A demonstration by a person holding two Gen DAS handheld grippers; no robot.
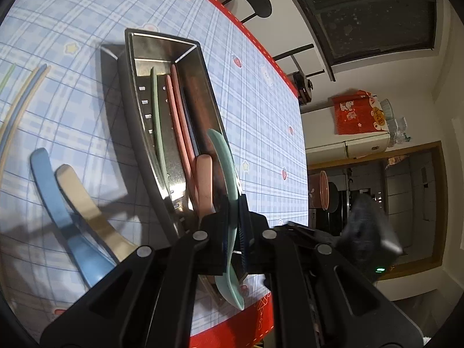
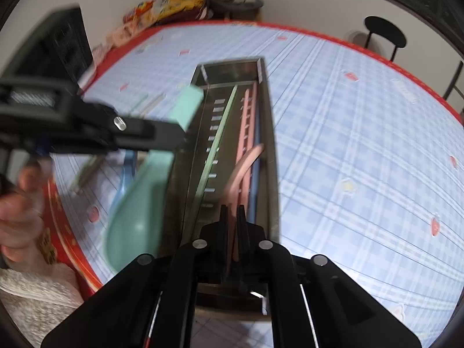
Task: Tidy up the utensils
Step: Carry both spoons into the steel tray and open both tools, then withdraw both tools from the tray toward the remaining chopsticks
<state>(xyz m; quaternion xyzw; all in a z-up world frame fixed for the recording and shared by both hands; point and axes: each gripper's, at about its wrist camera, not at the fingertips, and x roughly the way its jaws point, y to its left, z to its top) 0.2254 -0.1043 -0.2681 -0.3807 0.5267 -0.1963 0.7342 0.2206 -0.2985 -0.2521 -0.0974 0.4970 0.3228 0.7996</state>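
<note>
A long steel utensil holder lies on the blue checked tablecloth and also shows in the right wrist view. Green and pink chopsticks lie inside it. My left gripper is shut on a mint green spoon, held over the holder's near end; the spoon also shows in the right wrist view. My right gripper is shut on a pink spoon, its handle pointing into the holder. A pink spoon handle shows in the holder in the left wrist view.
A blue spoon and a beige spoon lie on the cloth left of the holder. Loose chopsticks lie further left. The table's red edge runs along the right, with a black stool beyond. Snack bags sit at the far edge.
</note>
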